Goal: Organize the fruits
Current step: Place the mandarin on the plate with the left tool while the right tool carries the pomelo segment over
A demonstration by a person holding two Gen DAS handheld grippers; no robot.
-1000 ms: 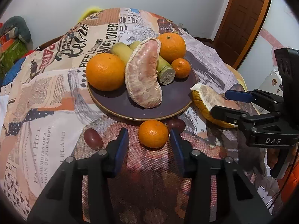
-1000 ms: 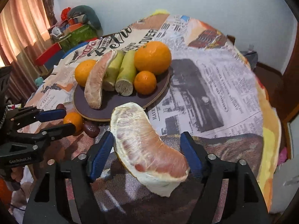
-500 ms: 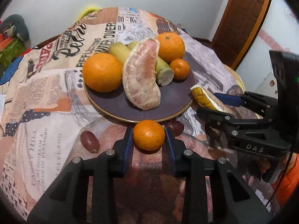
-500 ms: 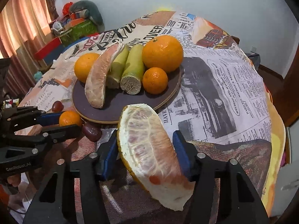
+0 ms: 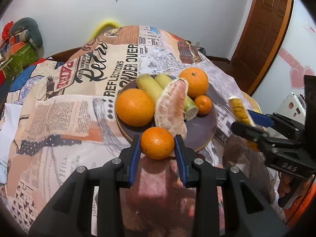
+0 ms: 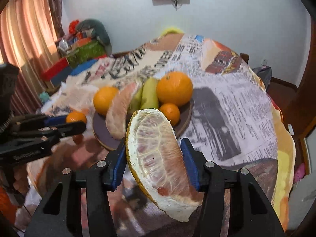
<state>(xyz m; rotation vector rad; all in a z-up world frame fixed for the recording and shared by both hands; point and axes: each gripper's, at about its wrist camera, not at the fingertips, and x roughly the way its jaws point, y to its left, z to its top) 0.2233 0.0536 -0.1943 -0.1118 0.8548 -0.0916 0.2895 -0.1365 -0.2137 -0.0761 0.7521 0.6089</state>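
Two views examined. Left wrist view: the left gripper (image 5: 157, 151) is clenched on a small round mandarin (image 5: 157, 142), its blue pads pressing the dimpled orange skin on both sides, just near of the plate (image 5: 203, 131) rim. The dark, round plate holds a large orange (image 5: 134, 106), a peeled pomelo segment (image 5: 172, 108) with pale membrane, two greenish stalk pieces (image 5: 150, 86), a second orange (image 5: 194, 82) and a small mandarin (image 5: 203, 104). The printed tablecloth (image 5: 59, 108) lies bare to the left.

Right wrist view: the right gripper (image 6: 154, 162) grasps a pomelo wedge (image 6: 158, 156), its yellow rind to the left and pithy white edge below, near of the plate's near edge. Open tablecloth lies to the right of the plate.
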